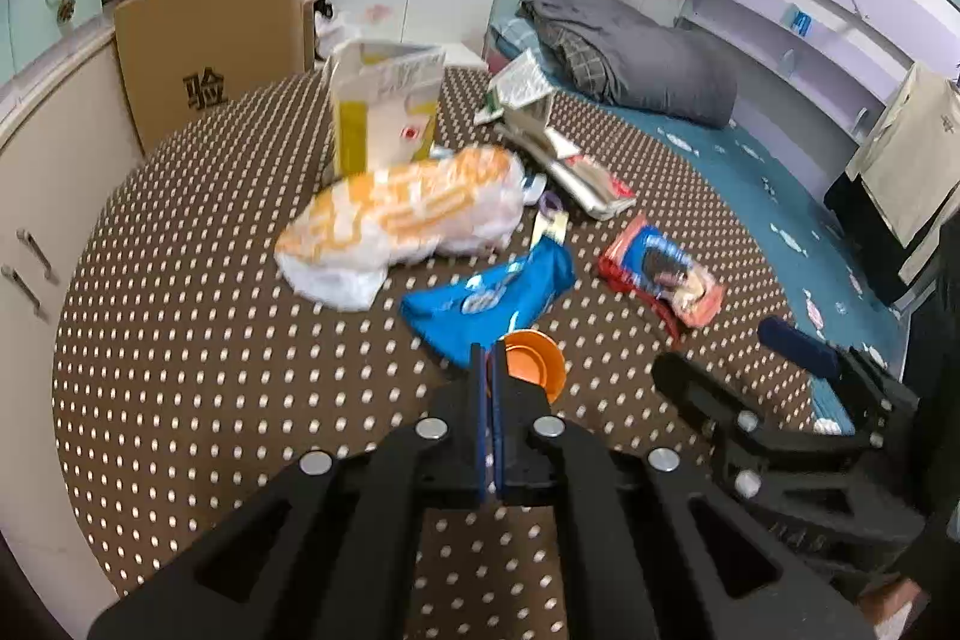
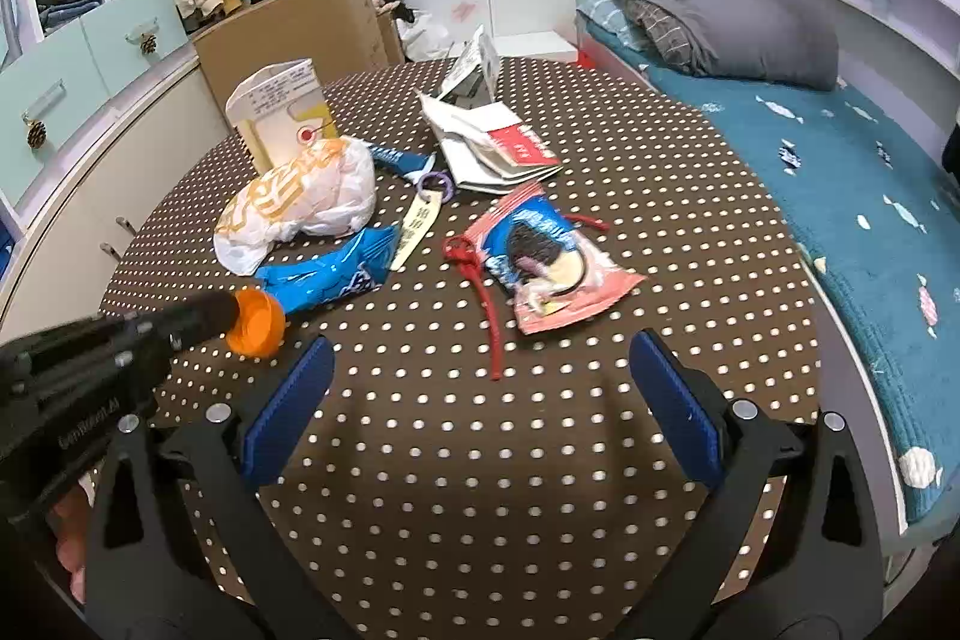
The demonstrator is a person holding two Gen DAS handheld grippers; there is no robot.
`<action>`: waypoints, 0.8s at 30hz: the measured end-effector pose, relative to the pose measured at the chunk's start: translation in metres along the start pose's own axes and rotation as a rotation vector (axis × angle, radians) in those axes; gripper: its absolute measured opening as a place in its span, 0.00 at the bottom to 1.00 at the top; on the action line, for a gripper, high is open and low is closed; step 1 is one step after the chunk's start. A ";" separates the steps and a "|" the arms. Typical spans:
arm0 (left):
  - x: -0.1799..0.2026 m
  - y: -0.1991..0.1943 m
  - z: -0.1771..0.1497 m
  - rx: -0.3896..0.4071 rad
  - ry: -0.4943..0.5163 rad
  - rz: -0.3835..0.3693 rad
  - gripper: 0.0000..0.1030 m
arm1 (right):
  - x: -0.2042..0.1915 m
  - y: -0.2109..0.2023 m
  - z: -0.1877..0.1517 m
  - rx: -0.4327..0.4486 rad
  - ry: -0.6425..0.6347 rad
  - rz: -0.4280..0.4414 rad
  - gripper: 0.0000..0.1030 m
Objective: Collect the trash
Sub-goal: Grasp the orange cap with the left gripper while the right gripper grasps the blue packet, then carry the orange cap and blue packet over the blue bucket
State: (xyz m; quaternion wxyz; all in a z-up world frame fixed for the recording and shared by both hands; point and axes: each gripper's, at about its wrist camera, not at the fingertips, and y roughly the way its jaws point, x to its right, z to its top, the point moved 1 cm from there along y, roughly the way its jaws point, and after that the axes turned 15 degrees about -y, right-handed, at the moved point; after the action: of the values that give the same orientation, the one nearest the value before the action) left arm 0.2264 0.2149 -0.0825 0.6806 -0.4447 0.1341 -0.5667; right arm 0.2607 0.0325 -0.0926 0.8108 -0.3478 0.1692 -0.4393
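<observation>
We read a black character, 验, on the cardboard box [image 1: 210,40] at far left; the wrappers' print is too blurred to read. Our left gripper [image 1: 491,370] angles down over the dotted table [image 1: 180,370], jaws pressed together, pinching the orange cap's [image 1: 534,361] rim near the blue wrapper [image 1: 486,298]. Our right gripper [image 2: 480,388] hovers with jaws spread, empty. Only its view shows the red cord [image 2: 486,304].

On the tabletop [image 2: 480,460], a plastic bag [image 2: 300,202] is set before a carton [image 2: 282,112]; a snack wrapper [image 2: 540,268] is placed to its right, booklets [image 2: 492,148] behind that.
</observation>
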 end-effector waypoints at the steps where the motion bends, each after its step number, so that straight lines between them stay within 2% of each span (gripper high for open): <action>1: -0.005 0.000 -0.002 0.003 -0.007 0.017 0.02 | -0.001 0.002 0.001 -0.003 -0.003 0.005 0.94; 4: -0.022 -0.003 -0.005 0.020 -0.039 0.053 0.02 | -0.007 0.006 0.005 -0.014 -0.017 0.032 0.93; 7: -0.041 -0.002 -0.004 0.026 -0.085 0.081 0.02 | -0.019 0.012 0.015 -0.015 -0.055 0.078 0.82; 12: -0.065 -0.005 0.001 0.042 -0.145 0.104 0.02 | -0.037 0.036 0.034 -0.043 -0.078 0.139 0.82; 16: -0.075 -0.010 0.007 0.059 -0.169 0.112 0.02 | -0.046 0.058 0.044 -0.075 -0.092 0.111 0.81; 17: -0.077 -0.011 0.008 0.062 -0.171 0.113 0.02 | -0.047 0.064 0.046 -0.082 -0.091 0.123 0.71; 18: -0.078 -0.012 0.009 0.067 -0.173 0.113 0.02 | -0.047 0.067 0.046 -0.093 -0.088 0.132 0.44; 19: -0.079 -0.014 0.011 0.072 -0.175 0.114 0.02 | -0.046 0.066 0.045 -0.085 -0.087 0.114 0.34; 21: -0.079 -0.016 0.013 0.080 -0.173 0.116 0.02 | -0.044 0.064 0.045 -0.082 -0.077 0.127 0.26; 24: -0.074 -0.018 0.016 0.087 -0.164 0.111 0.02 | -0.037 0.052 0.039 -0.061 -0.052 0.130 0.23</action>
State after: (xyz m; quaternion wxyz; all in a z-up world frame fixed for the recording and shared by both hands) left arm 0.2020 0.2884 -0.0840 0.7383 -0.4515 0.0775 -0.4950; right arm 0.2936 0.0988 -0.1031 0.8306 -0.3720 0.1837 -0.3714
